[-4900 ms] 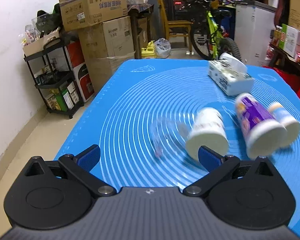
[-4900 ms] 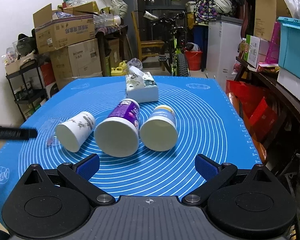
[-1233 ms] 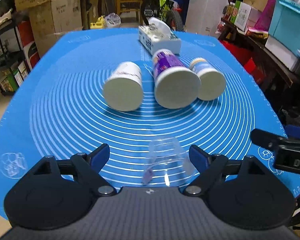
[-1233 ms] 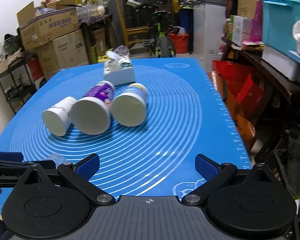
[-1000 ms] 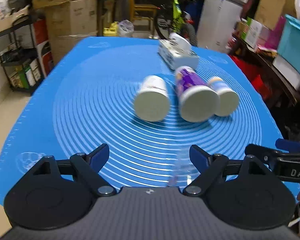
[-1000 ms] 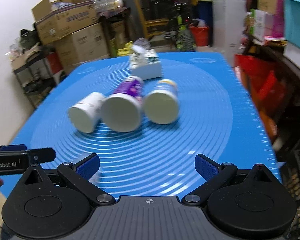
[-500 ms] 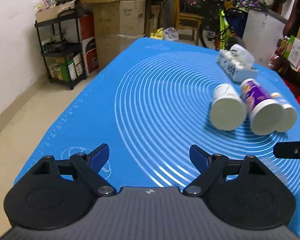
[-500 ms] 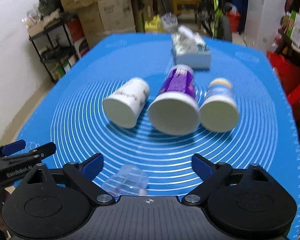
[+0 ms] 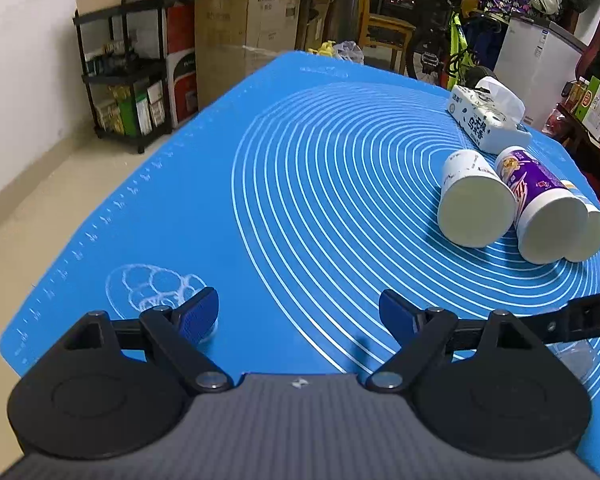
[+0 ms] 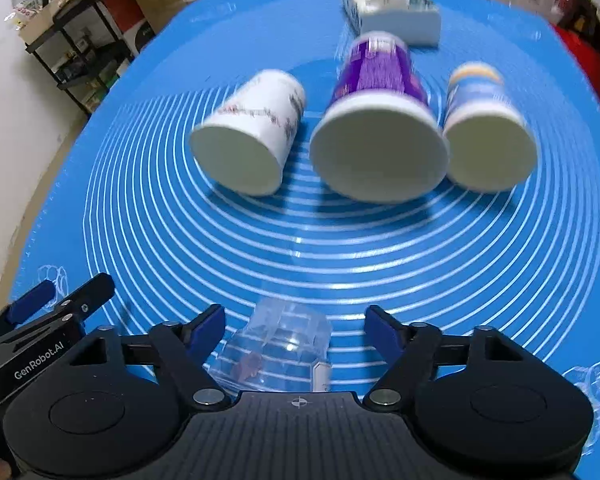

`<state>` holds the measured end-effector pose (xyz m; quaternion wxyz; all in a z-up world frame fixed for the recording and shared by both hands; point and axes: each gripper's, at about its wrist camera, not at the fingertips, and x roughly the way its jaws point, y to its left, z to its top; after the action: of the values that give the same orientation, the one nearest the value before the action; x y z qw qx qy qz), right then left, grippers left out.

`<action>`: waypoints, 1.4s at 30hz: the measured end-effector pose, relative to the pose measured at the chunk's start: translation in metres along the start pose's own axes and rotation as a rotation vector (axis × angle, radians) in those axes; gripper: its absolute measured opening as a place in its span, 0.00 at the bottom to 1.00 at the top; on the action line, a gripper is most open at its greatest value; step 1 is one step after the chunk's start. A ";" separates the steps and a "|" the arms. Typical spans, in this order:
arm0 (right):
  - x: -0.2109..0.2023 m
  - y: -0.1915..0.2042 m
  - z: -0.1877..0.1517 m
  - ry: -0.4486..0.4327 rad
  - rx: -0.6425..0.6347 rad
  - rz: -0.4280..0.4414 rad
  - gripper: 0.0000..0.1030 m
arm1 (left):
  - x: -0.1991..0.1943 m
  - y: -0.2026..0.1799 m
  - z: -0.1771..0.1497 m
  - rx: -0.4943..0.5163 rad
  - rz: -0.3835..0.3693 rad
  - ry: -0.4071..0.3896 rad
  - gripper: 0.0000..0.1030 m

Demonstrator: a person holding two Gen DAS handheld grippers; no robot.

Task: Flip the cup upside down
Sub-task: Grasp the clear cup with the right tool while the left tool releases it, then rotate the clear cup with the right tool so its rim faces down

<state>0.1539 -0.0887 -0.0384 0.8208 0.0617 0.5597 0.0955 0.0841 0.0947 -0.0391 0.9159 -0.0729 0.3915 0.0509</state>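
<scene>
While three paper cups (image 10: 364,136) lie, one clear cup (image 10: 278,344).

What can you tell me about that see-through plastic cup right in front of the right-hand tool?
The clear plastic cup is thin, transparent and faceted, with a small reddish mark showing through its wall. It lies near the front edge of the blue ringed mat, between the open jaws of the right gripper, and neither finger clearly touches it. Its flat base seems to point away toward the three paper cups. Its near end is hidden behind the gripper body.
</scene>
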 end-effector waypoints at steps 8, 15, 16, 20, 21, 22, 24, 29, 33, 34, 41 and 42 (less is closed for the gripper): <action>0.005 0.004 -0.001 0.028 -0.013 0.039 0.57 | 0.001 0.001 -0.001 -0.008 0.001 0.023 0.85; -0.002 -0.008 -0.002 -0.009 0.026 0.085 0.51 | -0.002 0.001 -0.002 -0.014 -0.003 0.028 0.85; -0.003 -0.011 -0.003 -0.015 0.033 0.092 0.48 | -0.002 0.000 -0.001 -0.014 -0.004 0.029 0.85; -0.001 -0.019 -0.002 -0.022 0.066 0.114 0.48 | -0.005 -0.003 0.000 -0.013 -0.007 0.027 0.85; -0.001 -0.020 -0.002 -0.028 0.068 0.117 0.48 | -0.006 -0.004 -0.001 -0.009 -0.006 0.025 0.85; -0.002 -0.020 -0.003 -0.040 0.066 0.117 0.48 | -0.007 -0.005 -0.001 -0.007 -0.006 0.023 0.85; -0.007 -0.022 -0.004 -0.078 0.062 0.113 0.48 | -0.008 -0.006 -0.001 -0.008 -0.007 0.024 0.85; -0.022 -0.021 -0.003 -0.218 0.037 0.056 0.48 | -0.010 -0.010 -0.001 -0.006 -0.005 0.016 0.85; -0.030 -0.017 -0.019 -0.404 -0.027 -0.037 0.48 | -0.012 -0.013 -0.001 -0.008 -0.014 0.008 0.85; -0.030 -0.015 -0.025 -0.457 -0.050 -0.061 0.48 | -0.013 -0.014 -0.001 -0.006 -0.014 0.007 0.85; -0.019 -0.020 -0.069 -0.654 -0.208 -0.099 0.48 | -0.018 -0.026 -0.008 0.027 -0.029 -0.012 0.85; -0.017 -0.022 -0.074 -0.663 -0.215 -0.100 0.48 | -0.018 -0.027 -0.008 0.033 -0.032 -0.012 0.85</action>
<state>0.0813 -0.1147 -0.0545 0.9634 -0.0250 0.2518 0.0883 0.0706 0.0661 -0.0289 0.9200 -0.0636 0.3855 0.0303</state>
